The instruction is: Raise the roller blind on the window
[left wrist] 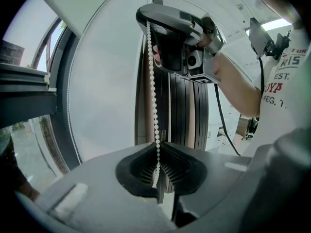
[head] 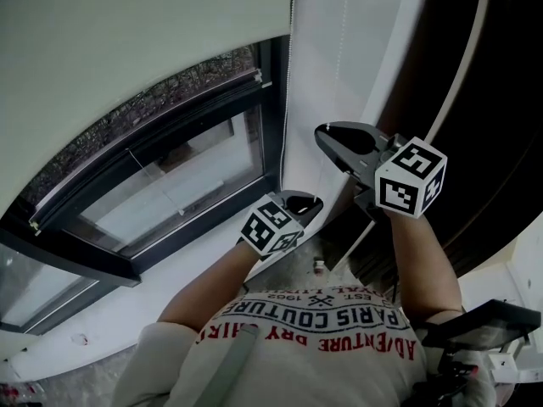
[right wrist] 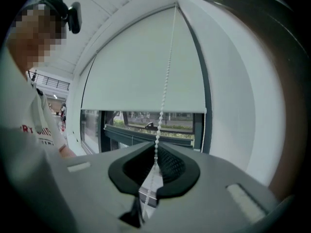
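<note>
- The left gripper (left wrist: 158, 148) has its jaws pressed together on the bead chain (left wrist: 152, 76), which rises straight up from them.
- The right gripper (right wrist: 156, 148) pinches the same chain higher up, directly above the left jaws.
- Beyond the right jaws, the roller blind (right wrist: 141, 76) covers the upper part of the window (right wrist: 141, 123). The blind's bottom edge sits just above the jaw tips, with glass showing beneath.

One window (head: 182, 185), one roller blind (head: 127, 41) over the window's upper part, one bead chain (head: 288, 75) at the window's right edge, two grippers right of the window, the left gripper (head: 312, 203) and the right gripper (head: 327, 136), one person (head: 314, 346) facing the window
</note>
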Motion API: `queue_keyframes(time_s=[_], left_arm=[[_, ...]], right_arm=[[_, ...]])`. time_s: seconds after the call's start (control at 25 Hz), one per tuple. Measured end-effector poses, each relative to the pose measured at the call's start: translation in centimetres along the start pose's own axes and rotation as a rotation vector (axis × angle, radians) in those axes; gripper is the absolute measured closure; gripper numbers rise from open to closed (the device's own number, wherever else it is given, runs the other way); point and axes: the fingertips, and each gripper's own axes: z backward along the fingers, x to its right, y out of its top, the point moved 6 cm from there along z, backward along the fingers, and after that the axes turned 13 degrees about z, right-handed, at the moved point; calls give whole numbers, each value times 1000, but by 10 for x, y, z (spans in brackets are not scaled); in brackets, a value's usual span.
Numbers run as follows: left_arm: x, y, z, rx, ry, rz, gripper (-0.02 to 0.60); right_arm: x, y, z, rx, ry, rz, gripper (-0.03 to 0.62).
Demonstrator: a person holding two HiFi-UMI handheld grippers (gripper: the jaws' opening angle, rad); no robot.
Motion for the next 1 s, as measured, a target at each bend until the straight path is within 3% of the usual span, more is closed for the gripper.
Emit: queue_keyframes(time_s=[0.36,0.6,0.84,1.0], left_arm=[[-23,-56,-16,-83,56,92,565],[-35,-98,-29,-172,102,78,564],[-45,-134,-36,-254,104,128,563],[-45,-157,-38,-292,87,115,563]], right_arm=[[-10,-66,-9,-79,12,-85,574],[-27,-110,-15,-126,30,-143,576],[-45,-146,-17,-143,60,-253,576],[-59,-166,-19,-174,85,-279,576]])
